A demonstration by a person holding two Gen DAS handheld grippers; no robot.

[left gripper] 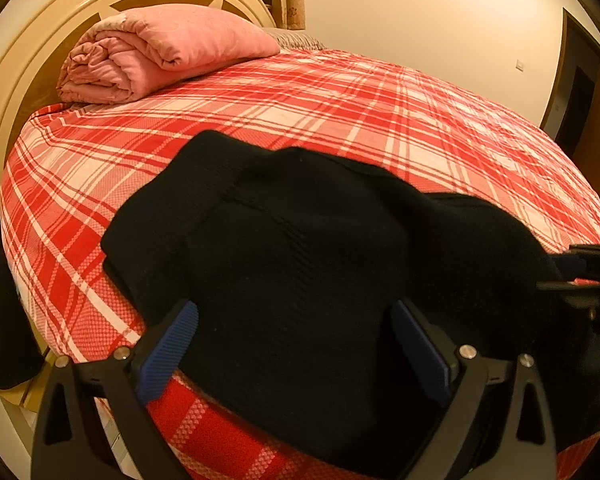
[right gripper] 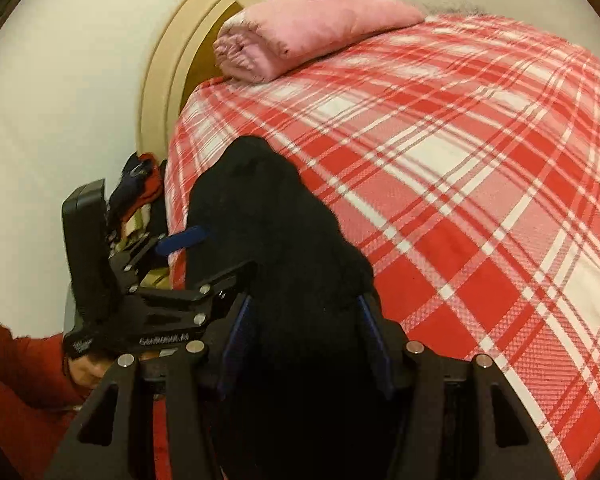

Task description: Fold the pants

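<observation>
The black pants (left gripper: 292, 248) lie bunched on the near edge of the red plaid bed (left gripper: 340, 112). My left gripper (left gripper: 294, 320) is open, its blue pads (left gripper: 172, 344) wide apart with the pants' cloth lying between them. My right gripper (right gripper: 304, 316) is open too, with a fold of the pants (right gripper: 276, 216) between its blue pads (right gripper: 374, 336). The left gripper also shows in the right wrist view (right gripper: 204, 252) at the pants' left side. The right gripper shows in the left wrist view (left gripper: 580, 272) at the far right.
A folded pink quilt (left gripper: 156, 52) lies at the head of the bed by the cream headboard (left gripper: 24, 80). A pile of clothes (right gripper: 136, 196) sits beside the bed on the left. A dark doorway (left gripper: 576, 104) stands at the far right.
</observation>
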